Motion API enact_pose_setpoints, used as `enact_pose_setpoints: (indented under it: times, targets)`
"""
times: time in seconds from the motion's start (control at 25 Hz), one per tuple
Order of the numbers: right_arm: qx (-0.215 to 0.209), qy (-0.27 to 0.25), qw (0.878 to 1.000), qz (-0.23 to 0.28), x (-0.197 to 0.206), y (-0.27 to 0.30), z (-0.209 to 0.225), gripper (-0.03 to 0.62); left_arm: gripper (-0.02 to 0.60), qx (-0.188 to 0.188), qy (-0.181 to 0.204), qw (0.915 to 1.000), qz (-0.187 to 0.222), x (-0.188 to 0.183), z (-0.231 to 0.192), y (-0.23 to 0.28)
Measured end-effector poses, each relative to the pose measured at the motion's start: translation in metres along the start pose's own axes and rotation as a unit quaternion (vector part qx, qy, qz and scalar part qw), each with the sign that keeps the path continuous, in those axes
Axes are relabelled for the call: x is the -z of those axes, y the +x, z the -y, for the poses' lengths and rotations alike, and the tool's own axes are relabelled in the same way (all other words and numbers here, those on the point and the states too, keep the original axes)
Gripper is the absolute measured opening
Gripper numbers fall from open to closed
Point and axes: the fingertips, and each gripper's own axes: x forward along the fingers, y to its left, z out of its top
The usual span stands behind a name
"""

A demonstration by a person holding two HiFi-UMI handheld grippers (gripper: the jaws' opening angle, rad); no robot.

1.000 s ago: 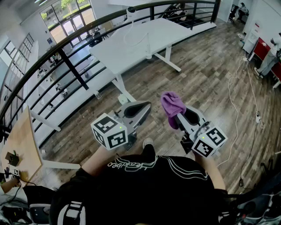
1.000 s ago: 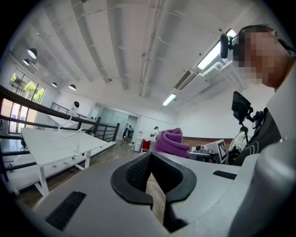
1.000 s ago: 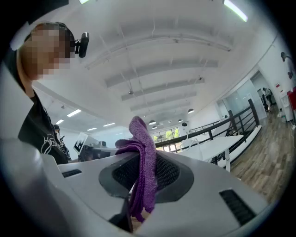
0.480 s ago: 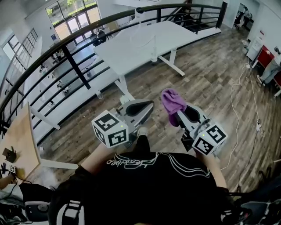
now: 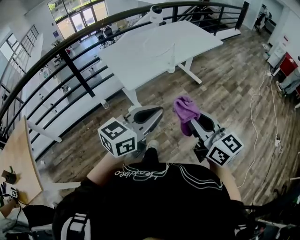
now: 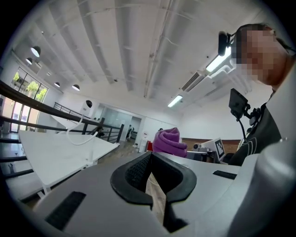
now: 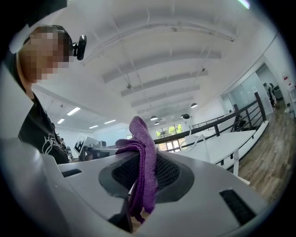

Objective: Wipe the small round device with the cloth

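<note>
The small round white device (image 5: 156, 9) stands at the far end of a white table (image 5: 140, 56), well ahead of both grippers; it also shows small in the left gripper view (image 6: 88, 104). My right gripper (image 5: 187, 124) is shut on a purple cloth (image 5: 185, 108), which bunches above the jaws and hangs between them (image 7: 141, 139). My left gripper (image 5: 157, 112) is held level beside it, shut with nothing in it (image 6: 150, 159). Both are over the wooden floor, short of the table. The cloth (image 6: 170, 141) appears to the right in the left gripper view.
A black railing (image 5: 70, 51) curves behind the table. A white cable (image 5: 157, 44) lies looped on the tabletop. Another cable (image 5: 255, 154) trails across the wooden floor at the right. A wooden desk (image 5: 18, 159) sits at the far left.
Both grippers have moved forward together toward the white table, which now sits lower and nearer in the head view. The cloth stays in the right gripper; the left stays shut.
</note>
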Motion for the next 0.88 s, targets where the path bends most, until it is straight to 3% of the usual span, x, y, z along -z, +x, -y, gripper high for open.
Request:
enact_pose_setpoints:
  times: [0.44, 0.68, 0.88]
  targets:
    - [0.022, 0.028, 0.999, -0.024, -0.018, 0.212, 0.143, 0.072, 0.009, 0.0, -0.028, 0.9992, -0.03, -0.054, -0.249, 0.069]
    - [0.035, 0.002, 0.999, -0.02, -0.04, 0.28, 0.185, 0.072, 0.009, 0.004, -0.017, 0.9992, -0.037, -0.078, -0.335, 0.093]
    - [0.055, -0.041, 0.997, -0.022, -0.056, 0.3, 0.207, 0.072, 0.009, -0.003, 0.0, 0.9989, -0.047, -0.093, -0.379, 0.114]
